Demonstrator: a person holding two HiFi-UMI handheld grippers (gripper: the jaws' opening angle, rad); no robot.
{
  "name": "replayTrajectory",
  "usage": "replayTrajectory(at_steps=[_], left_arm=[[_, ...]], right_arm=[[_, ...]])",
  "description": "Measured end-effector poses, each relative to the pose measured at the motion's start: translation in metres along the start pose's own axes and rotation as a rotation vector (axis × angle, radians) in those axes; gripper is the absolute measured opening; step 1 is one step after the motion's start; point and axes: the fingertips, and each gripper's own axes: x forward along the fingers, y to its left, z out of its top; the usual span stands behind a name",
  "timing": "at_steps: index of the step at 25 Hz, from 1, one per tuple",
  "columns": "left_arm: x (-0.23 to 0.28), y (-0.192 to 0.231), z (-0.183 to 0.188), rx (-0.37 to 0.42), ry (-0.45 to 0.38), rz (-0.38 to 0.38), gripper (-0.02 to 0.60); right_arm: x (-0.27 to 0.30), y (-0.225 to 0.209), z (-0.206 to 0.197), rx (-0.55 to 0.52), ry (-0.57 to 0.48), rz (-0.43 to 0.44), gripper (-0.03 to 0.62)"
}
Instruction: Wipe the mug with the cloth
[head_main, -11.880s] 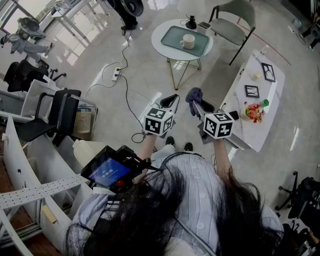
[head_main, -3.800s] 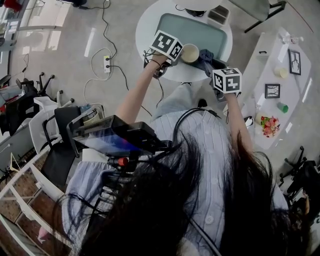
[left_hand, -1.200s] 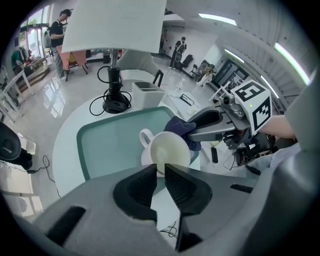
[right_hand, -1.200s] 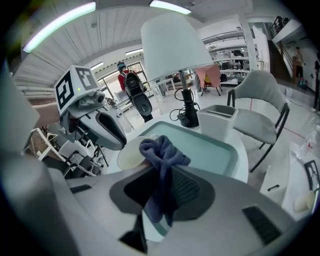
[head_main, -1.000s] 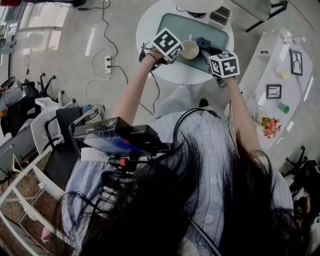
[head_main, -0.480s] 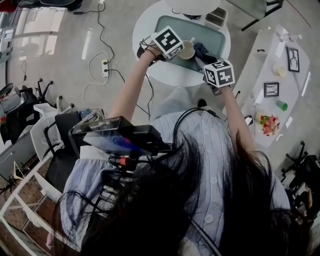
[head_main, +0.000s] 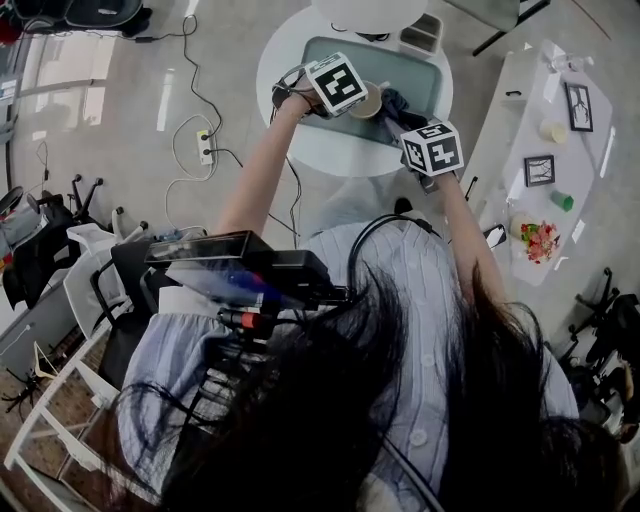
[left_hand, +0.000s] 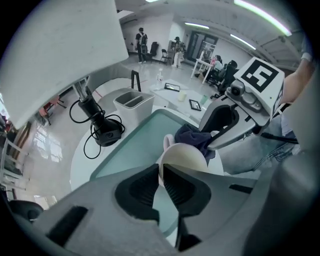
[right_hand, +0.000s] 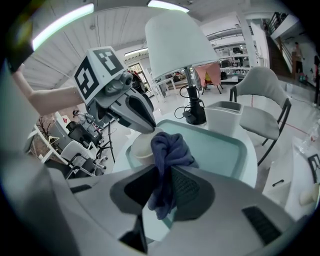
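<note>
A cream mug (head_main: 368, 100) is over the teal tray (head_main: 425, 68) on the round white table (head_main: 300, 135). My left gripper (head_main: 355, 98) is shut on the mug's rim (left_hand: 184, 156), one pad inside and one outside (left_hand: 161, 182). My right gripper (head_main: 402, 118) is shut on a dark blue cloth (right_hand: 167, 147), which bunches out past the jaws (right_hand: 162, 189). The cloth (left_hand: 196, 137) presses against the far side of the mug (right_hand: 141, 145). The mug's handle (left_hand: 168, 142) points away from the left gripper.
A black lamp base with coiled cable (left_hand: 105, 132) and a white two-slot holder (left_hand: 134, 102) stand at the tray's far side. The lamp shade (right_hand: 182, 47) hangs over the table. A grey chair (right_hand: 265, 100) stands beyond, and a white side table (head_main: 545, 170) to the right.
The right gripper has drawn back a little toward the person, and the cloth stays against the mug. The left gripper keeps its hold on the mug's rim.
</note>
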Motion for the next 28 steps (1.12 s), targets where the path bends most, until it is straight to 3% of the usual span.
replayTrajectory(at_steps=[4,8,21,28], left_arm=[[0.005,-0.006,0.008,0.052,-0.001,-0.017,0.043],[0.006,-0.006,0.010,0.040,-0.011,-0.031,0.043],[-0.047,-0.001,0.018,-0.348,-0.326,0.065,0.043],[-0.066,-0.029,0.006,-0.519,-0.480,0.129,0.043]], right_arm=[[-0.001,-0.008,0.007,0.006,-0.008,-0.029,0.103],[-0.003,-0.013,0.007,0.010,-0.004,-0.042,0.103],[-0.024,-0.011,0.009,0.049,-0.071,-0.036,0.100],[-0.046,0.003,0.010,0.028,-0.111,-0.014,0.097]])
